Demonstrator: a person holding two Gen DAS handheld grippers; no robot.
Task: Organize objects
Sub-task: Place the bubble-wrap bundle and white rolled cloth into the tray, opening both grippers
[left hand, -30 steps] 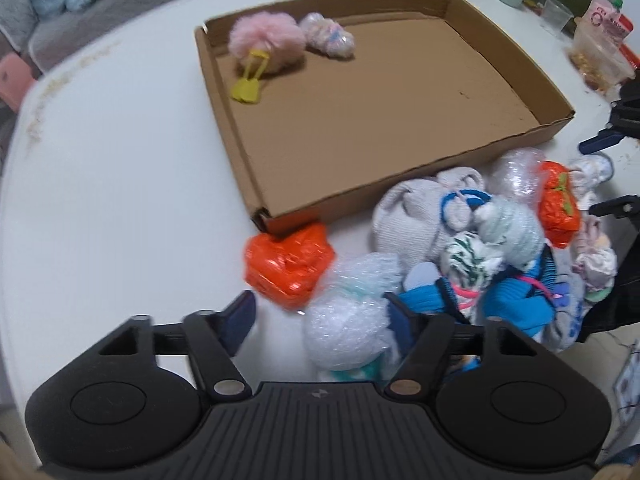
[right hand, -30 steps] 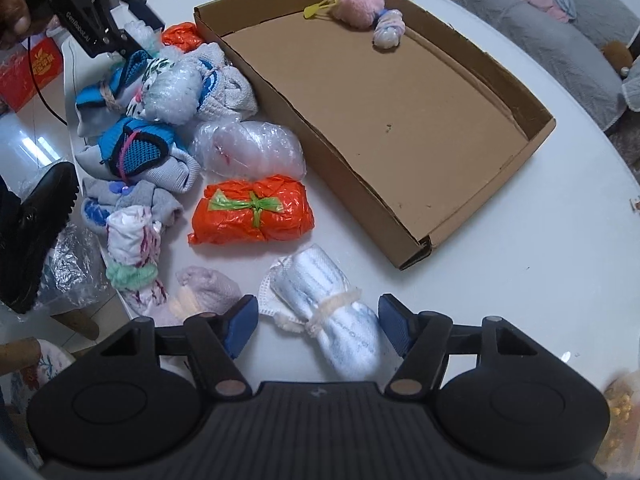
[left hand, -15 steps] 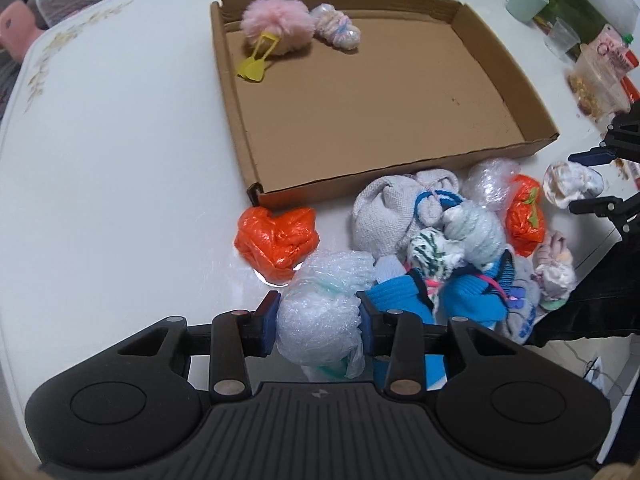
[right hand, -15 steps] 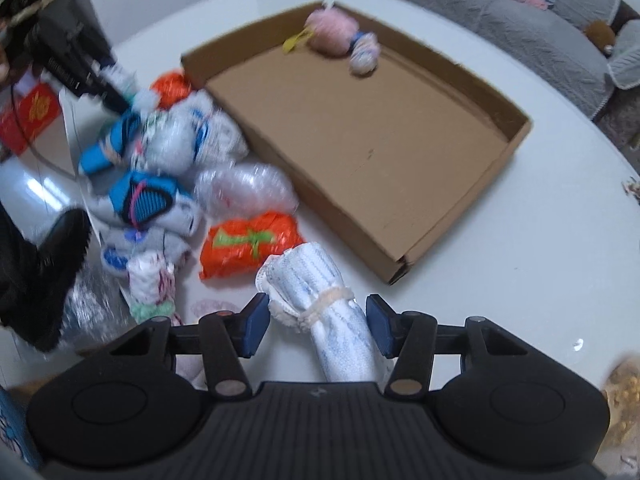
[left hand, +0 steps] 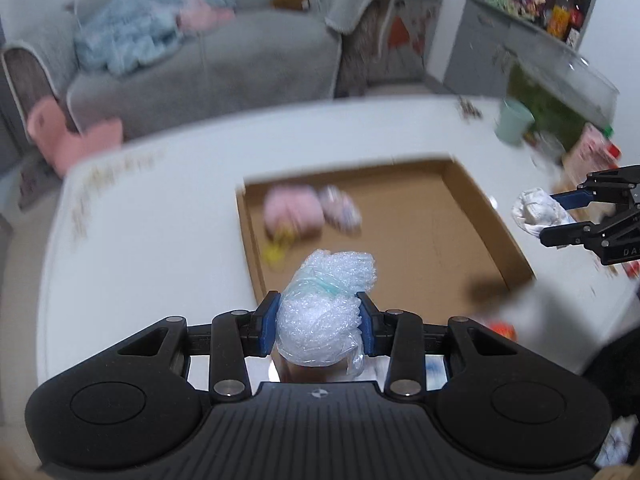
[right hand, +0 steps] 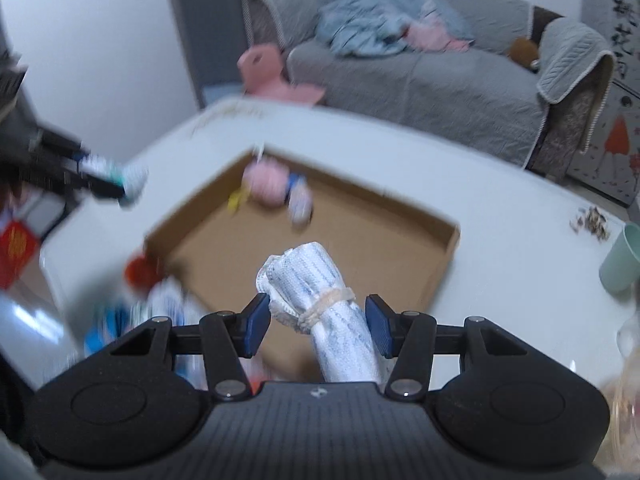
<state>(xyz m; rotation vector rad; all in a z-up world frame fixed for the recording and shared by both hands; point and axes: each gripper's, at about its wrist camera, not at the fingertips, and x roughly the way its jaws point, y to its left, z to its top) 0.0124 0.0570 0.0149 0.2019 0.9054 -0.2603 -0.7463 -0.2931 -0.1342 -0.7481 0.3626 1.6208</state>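
Note:
My left gripper is shut on a bubble-wrap bundle and holds it in the air above the near edge of the shallow cardboard box. My right gripper is shut on a rolled white-and-blue cloth tied with a band, lifted above the same box. A pink fluffy ball and a small pale bundle lie in the box's far corner. The right gripper with its cloth shows in the left wrist view. Both views are blurred.
A pile of wrapped bundles, one orange, lies on the white table beside the box. A mint cup and snack packets stand at the table's far side. A grey sofa is behind.
Both grippers closed on their bundles and lifted them off the table. Both have tilted up and moved toward the box.

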